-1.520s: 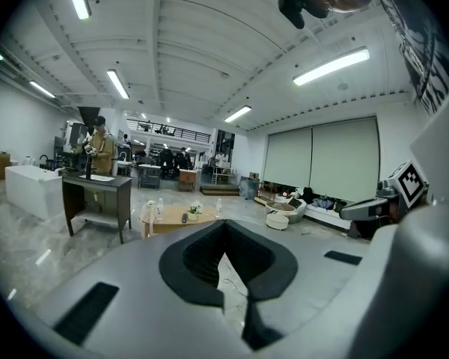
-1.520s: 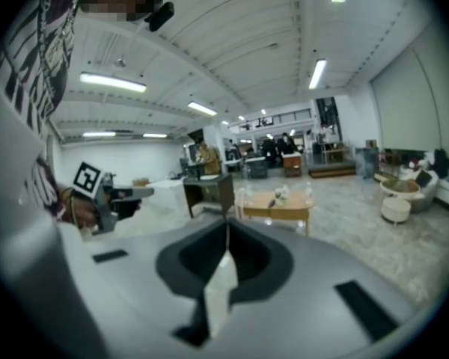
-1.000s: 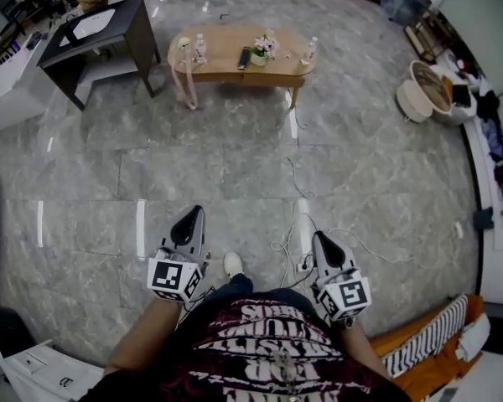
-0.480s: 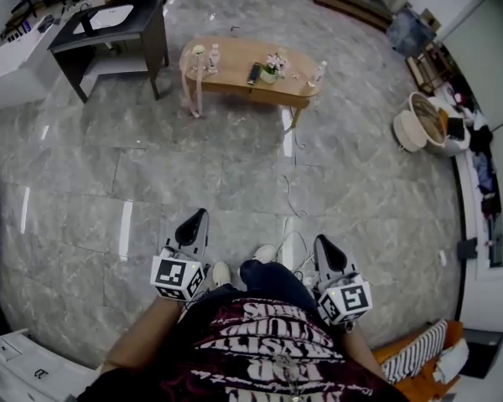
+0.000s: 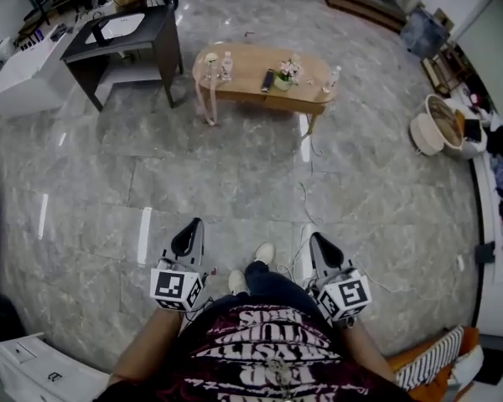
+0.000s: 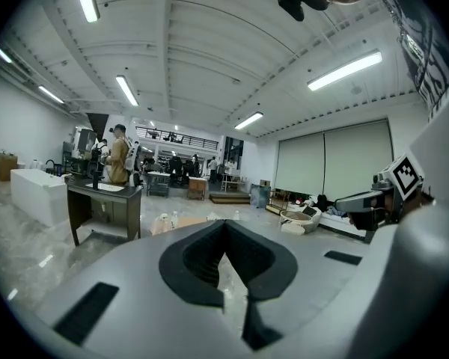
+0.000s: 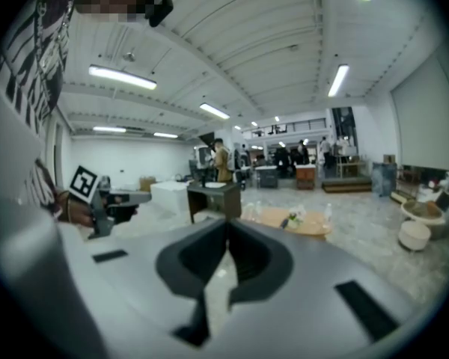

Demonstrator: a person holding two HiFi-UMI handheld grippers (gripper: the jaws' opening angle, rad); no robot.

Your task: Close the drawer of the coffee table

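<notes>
Grey marble floor fills the head view, and you stand on it with two grippers held out low in front of you. Your left gripper (image 5: 189,233) has its jaws pressed together with nothing between them, and so does your right gripper (image 5: 319,248). Two pale shoes (image 5: 264,253) show between them, where a second ago only one did. White cables (image 5: 304,193) trail over the tiles ahead of your right side.

Well beyond them stands one coffee table (image 5: 245,80), far out of reach of both grippers. It sits lower in the head view than a second ago and has drifted to the right. It is a long, rounded top of light wood on slim legs, with one dark remote (image 5: 267,79), one small flower pot (image 5: 286,74) and three pale bottles on it. From this far off you cannot make out its drawer.

One dark desk (image 5: 138,33) stands left of it, one round basket (image 5: 440,128) off to the right.
</notes>
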